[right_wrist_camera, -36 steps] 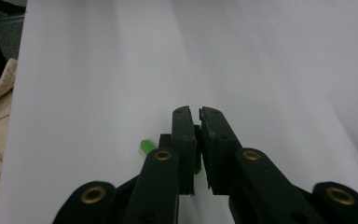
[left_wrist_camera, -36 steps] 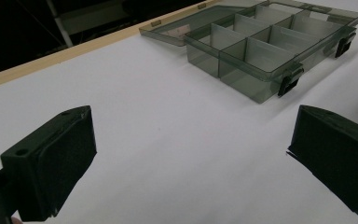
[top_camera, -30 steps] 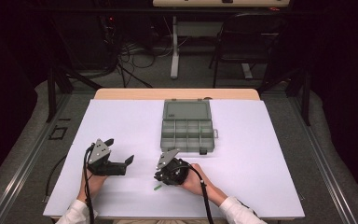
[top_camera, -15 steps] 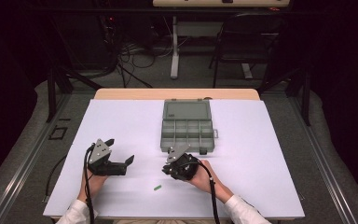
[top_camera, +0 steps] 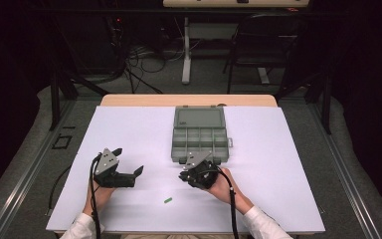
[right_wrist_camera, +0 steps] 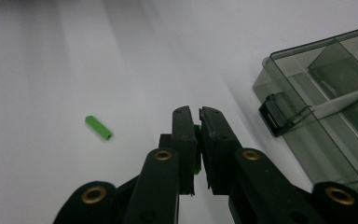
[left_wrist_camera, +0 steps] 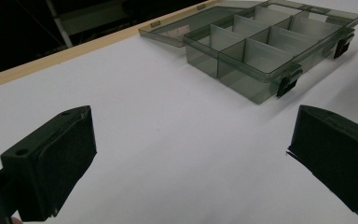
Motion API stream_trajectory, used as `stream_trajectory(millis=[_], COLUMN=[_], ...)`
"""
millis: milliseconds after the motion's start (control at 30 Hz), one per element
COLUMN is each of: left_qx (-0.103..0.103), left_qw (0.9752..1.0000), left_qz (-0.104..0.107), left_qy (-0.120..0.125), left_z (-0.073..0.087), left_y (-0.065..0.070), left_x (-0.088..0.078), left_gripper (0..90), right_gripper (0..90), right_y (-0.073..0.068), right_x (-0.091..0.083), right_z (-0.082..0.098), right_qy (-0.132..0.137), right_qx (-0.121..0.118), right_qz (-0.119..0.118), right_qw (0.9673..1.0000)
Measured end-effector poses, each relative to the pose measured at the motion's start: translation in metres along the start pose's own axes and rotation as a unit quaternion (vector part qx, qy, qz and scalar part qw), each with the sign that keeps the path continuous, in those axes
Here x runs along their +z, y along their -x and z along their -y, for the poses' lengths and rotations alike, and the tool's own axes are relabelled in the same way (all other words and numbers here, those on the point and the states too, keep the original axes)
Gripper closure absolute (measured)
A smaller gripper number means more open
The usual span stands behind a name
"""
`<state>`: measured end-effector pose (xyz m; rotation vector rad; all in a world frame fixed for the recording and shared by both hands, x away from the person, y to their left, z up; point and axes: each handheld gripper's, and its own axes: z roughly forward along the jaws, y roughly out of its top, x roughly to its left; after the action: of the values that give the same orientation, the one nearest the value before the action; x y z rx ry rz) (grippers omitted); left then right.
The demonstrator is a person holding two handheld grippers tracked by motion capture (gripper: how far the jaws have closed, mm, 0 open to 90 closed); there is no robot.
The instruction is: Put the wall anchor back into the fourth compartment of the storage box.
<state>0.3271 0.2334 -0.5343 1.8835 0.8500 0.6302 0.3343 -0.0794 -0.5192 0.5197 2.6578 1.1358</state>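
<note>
Right hand-held gripper (right_wrist_camera: 196, 122) has lifted off toward the organizer box (top_camera: 199, 136), pinching one green peg (right_wrist_camera: 196, 149). Second peg (top_camera: 167, 200) left on the surface (top_camera: 129, 129). Left hand-held gripper (top_camera: 129, 175) spread, idle.

Your table (top_camera: 129, 99) and what sits on its white sheet (top_camera: 288, 199)

You work at a wooden table, its tan edge showing along the far side, with a white sheet covering nearly all of the top. On the sheet, toward the far middle, you have a smoky clear plastic box (top_camera: 199, 142) with divided compartments, its lid (top_camera: 199, 118) folded flat open behind it and two dark latches (left_wrist_camera: 288, 84) on its near wall. Closer to you, well apart from the box, lies one small green piece (top_camera: 168, 200) flat on the sheet.
</note>
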Motion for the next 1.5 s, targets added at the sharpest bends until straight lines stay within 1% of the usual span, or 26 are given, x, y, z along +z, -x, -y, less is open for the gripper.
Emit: stream_trajectory(millis=[167,200,233,267,367,600,667,700,867,900,967,1433,1500], left_qx=[0.003,0.004,0.004,0.004,0.001,0.005,0.002,0.002,0.002,0.004,0.003,0.005,0.006], left_qw=[1.0,1.0,1.0,1.0,1.0,1.0,1.0,1.0,1.0,1.0,1.0,1.0,1.0], left_qz=[0.003,0.003,0.002,0.002,0.002,0.002,0.001,0.001,0.002,0.001,0.001,-0.001,-0.001], left_qy=[-0.002,-0.001,-0.001,-0.001,-0.001,-0.002,-0.001,-0.001,-0.001,-0.001,-0.001,0.0,0.0], left_z=[0.0,0.0,0.0,0.0,0.0,0.0,0.0,0.0,0.0,0.0,0.0,-0.001,-0.001], left_y=[0.001,0.001,0.001,0.0,0.0,0.0,0.0,0.0,0.0,0.001,0.0,0.001,0.001], left_x=[0.0,0.0,0.0,0.0,0.0,0.0,0.0,0.0,0.0,0.0,0.0,-0.001,-0.001], left_gripper=[0.0,0.0,0.0,0.0,0.0,0.0,0.0,0.0,0.0,0.0,0.0,0.0,0.0], right_gripper=[84.0,84.0,84.0,84.0,84.1,84.1,84.1,84.1,84.1,84.1,84.1,84.2,84.1], right_y=[0.004,0.005,0.005,0.006,0.007,0.012,0.013,0.014,0.017,0.017,0.019,0.027,0.028], right_x=[-0.004,-0.006,-0.006,-0.007,-0.009,-0.014,-0.016,-0.017,-0.021,-0.022,-0.024,-0.035,-0.036], right_z=[0.001,0.001,0.001,0.001,0.002,0.002,0.002,0.003,0.003,0.003,0.003,0.005,0.005], right_qy=[0.003,-0.002,0.003,0.004,0.007,0.007,0.005,0.01,0.011,0.011,0.015,0.018,0.021], right_qx=[0.004,0.007,0.005,0.007,0.01,0.011,0.012,0.014,0.016,0.02,0.018,0.03,0.028], right_qz=[0.007,0.006,0.009,0.009,0.013,0.023,0.025,0.027,0.033,0.034,0.037,0.055,0.058], right_qw=[1.0,1.0,0.9999,0.9999,0.9998,0.9997,0.9996,0.9995,0.9992,0.9992,0.999,0.9979,0.9977])
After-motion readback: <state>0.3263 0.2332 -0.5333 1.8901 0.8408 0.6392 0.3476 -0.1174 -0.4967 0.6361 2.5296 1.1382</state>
